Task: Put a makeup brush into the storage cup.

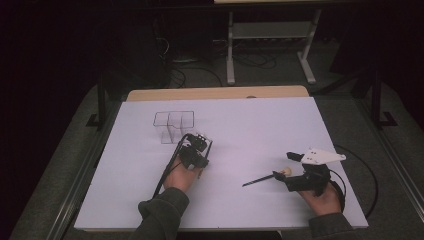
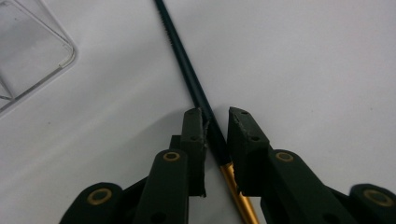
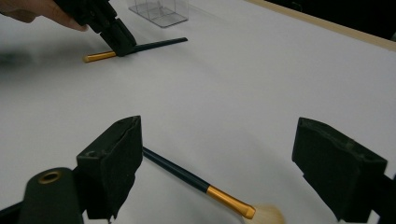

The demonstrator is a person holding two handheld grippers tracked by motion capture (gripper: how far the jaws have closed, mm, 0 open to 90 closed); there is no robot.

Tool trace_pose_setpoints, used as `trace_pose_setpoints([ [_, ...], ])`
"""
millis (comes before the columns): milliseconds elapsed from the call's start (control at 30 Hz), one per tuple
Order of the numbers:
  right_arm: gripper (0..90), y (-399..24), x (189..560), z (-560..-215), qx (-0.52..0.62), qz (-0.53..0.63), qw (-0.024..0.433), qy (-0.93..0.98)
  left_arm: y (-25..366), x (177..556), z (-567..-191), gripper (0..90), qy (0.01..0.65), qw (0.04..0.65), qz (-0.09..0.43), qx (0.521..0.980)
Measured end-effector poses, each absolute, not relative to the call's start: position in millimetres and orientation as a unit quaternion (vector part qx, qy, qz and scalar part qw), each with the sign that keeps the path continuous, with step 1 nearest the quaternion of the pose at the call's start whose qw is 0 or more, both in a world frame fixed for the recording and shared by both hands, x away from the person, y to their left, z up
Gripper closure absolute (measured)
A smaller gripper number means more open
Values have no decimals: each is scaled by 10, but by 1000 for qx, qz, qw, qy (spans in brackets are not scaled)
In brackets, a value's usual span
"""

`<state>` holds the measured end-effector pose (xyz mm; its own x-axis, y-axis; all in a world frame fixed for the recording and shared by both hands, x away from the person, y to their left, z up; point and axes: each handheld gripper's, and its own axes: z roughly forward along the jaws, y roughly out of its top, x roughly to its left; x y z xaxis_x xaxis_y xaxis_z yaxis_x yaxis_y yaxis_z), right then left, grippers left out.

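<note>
White table (image 1: pixel 240 125) work has barely begun: left gripper (image 2: pixel 215 116) pinches one brush (image 2: pixel 187 60), right gripper (image 3: pixel 219 154) gapes over another brush (image 3: pixel 187 179), clear organizer (image 1: pixel 172 125) unfilled.

2 makeup brushes lie flat on the white table, well apart. The first brush (image 2: pixel 196 88) has a thin dark handle and a gold metal collar; its bristles are hidden. It lies near a clear plastic box, handle end pointing toward it, with black jaws closed around the handle just above the collar. The second brush (image 3: pixel 201 184) has the same dark handle and gold collar, ending in a pale fluffy tip. It rests loose on the table between 2 wide-open jaws, touching neither.
</note>
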<state>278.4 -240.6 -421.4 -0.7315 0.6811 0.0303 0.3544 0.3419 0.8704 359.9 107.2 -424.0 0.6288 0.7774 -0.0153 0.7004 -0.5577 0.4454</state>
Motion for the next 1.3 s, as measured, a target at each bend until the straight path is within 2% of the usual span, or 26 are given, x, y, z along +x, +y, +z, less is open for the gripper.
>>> trace_pose_setpoints([
  [367, 150, -2406, 2785, -4214, 323, 473, 173, 801, 1070, 3606, -4240, 831, 415, 204, 96, 882],
  [1300, 150, -2398, 2779, -4210, 323, 474, 176, 800, 1165, 3641, -4202, 837, 407, 225, 67, 883],
])
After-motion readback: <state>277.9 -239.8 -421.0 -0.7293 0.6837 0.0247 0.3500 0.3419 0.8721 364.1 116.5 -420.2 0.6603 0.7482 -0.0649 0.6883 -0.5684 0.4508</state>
